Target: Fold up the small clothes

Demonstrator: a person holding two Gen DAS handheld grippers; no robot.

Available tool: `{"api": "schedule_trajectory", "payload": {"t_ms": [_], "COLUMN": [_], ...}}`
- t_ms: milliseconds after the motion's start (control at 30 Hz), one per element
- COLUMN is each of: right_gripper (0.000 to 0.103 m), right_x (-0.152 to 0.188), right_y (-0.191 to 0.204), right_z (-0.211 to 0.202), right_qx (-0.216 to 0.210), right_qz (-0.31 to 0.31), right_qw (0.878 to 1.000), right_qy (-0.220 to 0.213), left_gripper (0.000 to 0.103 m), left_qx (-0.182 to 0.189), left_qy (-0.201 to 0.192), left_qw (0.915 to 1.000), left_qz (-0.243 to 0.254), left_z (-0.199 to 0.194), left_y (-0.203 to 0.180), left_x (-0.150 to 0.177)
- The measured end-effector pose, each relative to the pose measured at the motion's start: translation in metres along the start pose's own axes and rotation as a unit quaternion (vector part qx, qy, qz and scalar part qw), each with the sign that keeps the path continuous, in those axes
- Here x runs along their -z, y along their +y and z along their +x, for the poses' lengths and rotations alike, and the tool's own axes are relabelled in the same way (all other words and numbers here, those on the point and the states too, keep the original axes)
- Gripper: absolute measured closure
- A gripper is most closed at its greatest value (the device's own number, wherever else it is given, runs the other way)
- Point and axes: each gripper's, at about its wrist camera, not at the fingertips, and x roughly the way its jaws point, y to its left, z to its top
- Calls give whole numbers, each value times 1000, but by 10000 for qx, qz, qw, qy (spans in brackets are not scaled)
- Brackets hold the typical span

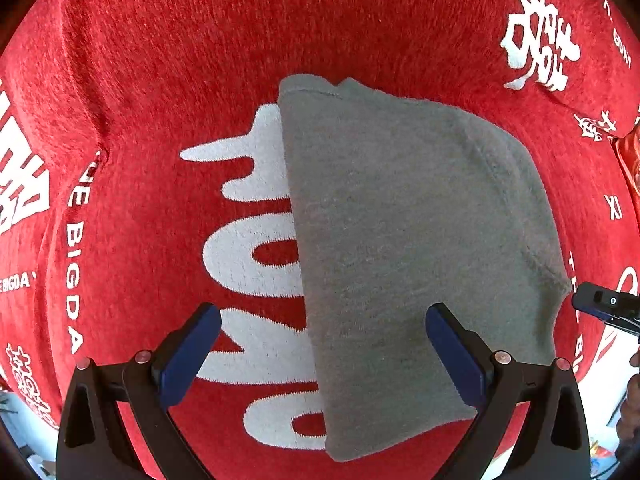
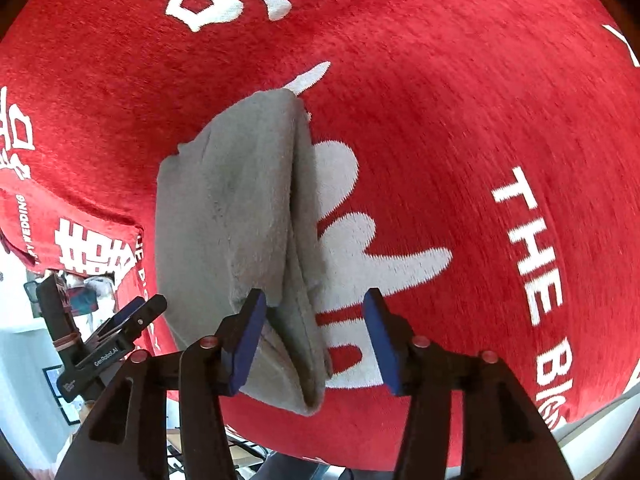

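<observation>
A small grey garment [image 1: 400, 220], folded into a thick stack, lies on the red tablecloth [image 1: 160, 80]. My left gripper [image 1: 324, 340] hangs straight above it, open, with the garment's straight left edge running between its blue pads [image 1: 192, 348]. In the right wrist view the grey garment [image 2: 228, 208] shows its layered folded edge. That edge lies between the spread fingers of my right gripper [image 2: 314, 332], which is open; its left pad [image 2: 248, 336] sits at the cloth and its right pad stands clear over the tablecloth.
The red tablecloth [image 2: 480, 120] carries large white characters and lettering. Its hanging edge shows at the lower left of the right wrist view, with the left gripper [image 2: 140, 312] beside it. The right gripper's tip [image 1: 588, 300] pokes in at the left wrist view's right edge.
</observation>
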Motion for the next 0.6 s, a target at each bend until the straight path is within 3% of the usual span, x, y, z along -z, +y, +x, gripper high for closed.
{"api": "schedule_trajectory", "payload": {"t_ms": [167, 367, 500, 600], "right_gripper": [43, 36, 36, 36], "right_x": [-9, -28, -38, -43], "right_y": [-1, -8, -13, -13], "right_z": [4, 14, 24, 30], "right_qx": [-141, -547, -697, -831], "right_qz": [-31, 112, 172, 142], "right_qw": [9999, 9983, 9972, 9959], "right_qy": [50, 137, 227, 322], "left_gripper": [0, 0, 0, 0], "left_qx": [315, 565, 923, 1076], "left_qy": [57, -153, 153, 307], "left_qw": [9995, 9973, 9930, 9915], "left_qz": [-51, -433, -719, -661], "left_z": [0, -3, 19, 32], "left_y": [5, 30, 41, 37], "left_x": [-7, -28, -38, -40]}}
